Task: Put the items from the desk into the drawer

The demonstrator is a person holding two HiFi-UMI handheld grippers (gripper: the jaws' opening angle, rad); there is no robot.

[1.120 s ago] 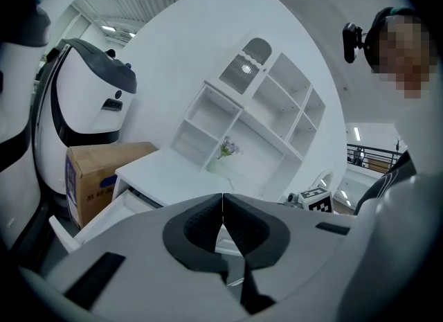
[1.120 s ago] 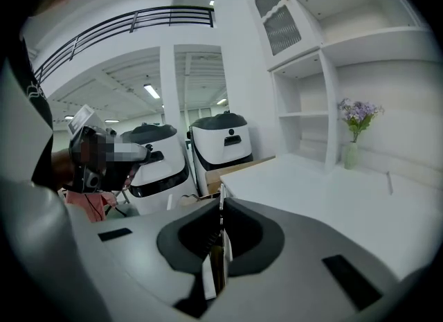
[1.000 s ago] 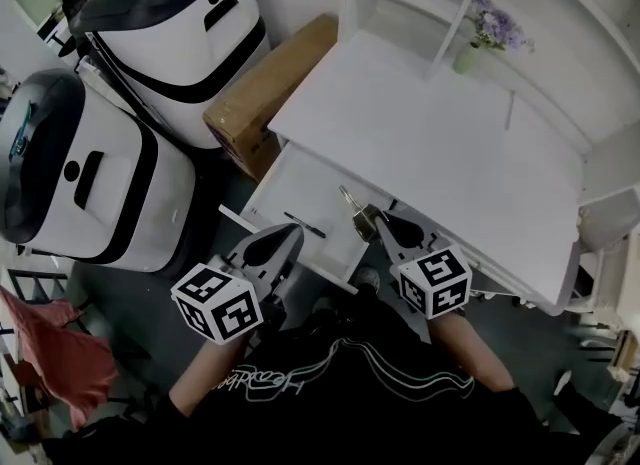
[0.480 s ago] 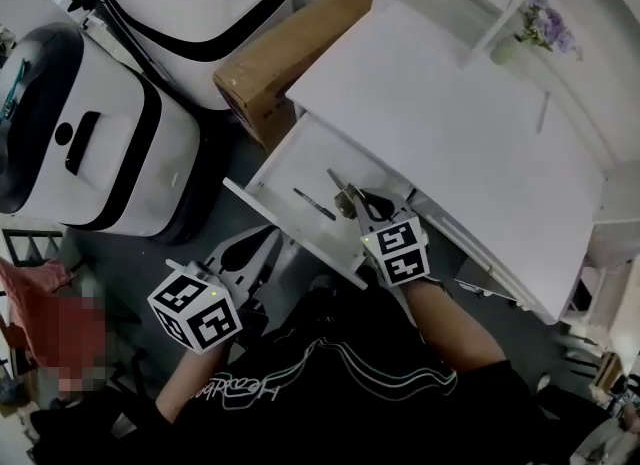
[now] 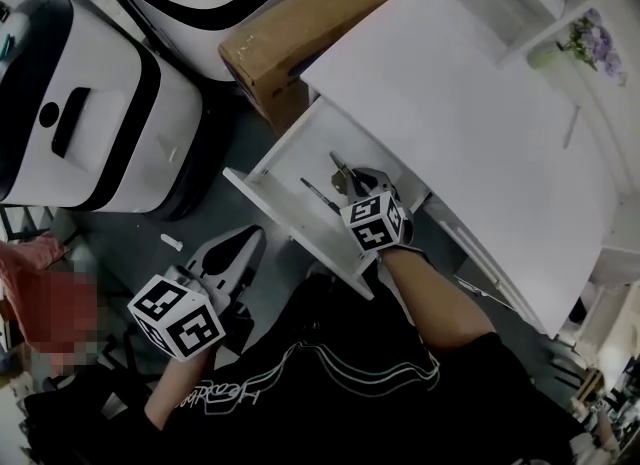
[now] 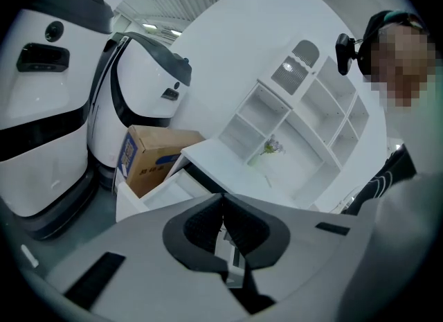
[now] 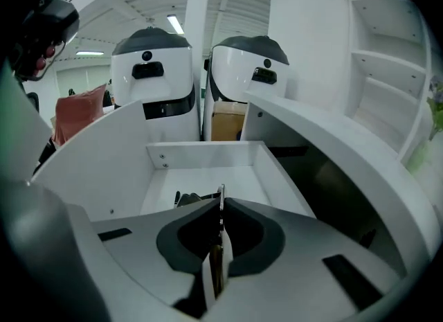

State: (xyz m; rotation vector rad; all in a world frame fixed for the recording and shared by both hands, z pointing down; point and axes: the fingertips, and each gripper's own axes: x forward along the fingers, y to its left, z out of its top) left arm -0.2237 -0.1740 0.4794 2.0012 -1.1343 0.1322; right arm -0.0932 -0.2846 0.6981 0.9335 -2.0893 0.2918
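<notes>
The white drawer (image 5: 290, 168) stands pulled out from under the white desk (image 5: 480, 123). My right gripper (image 5: 350, 181) reaches down into the drawer, shut on a thin metal item (image 5: 341, 169) with an olive-brown part. In the right gripper view that item (image 7: 219, 237) stands edge-on between the jaws, over the drawer floor (image 7: 208, 179). A dark pen (image 5: 318, 196) lies in the drawer beside it, and shows as a dark shape (image 7: 185, 197) just past the jaws. My left gripper (image 5: 238, 253) hangs shut and empty over the floor, left of the drawer front.
Two big white-and-black machines (image 5: 80, 123) stand at the left, with a cardboard box (image 5: 300, 33) between them and the desk. A vase of purple flowers (image 5: 590, 43) sits on the desk's shelf unit. A small white piece (image 5: 172, 243) lies on the floor.
My right gripper has carried the thin metal item from the drawer's front edge forward and down into the drawer. My left gripper has drifted back and to the left.
</notes>
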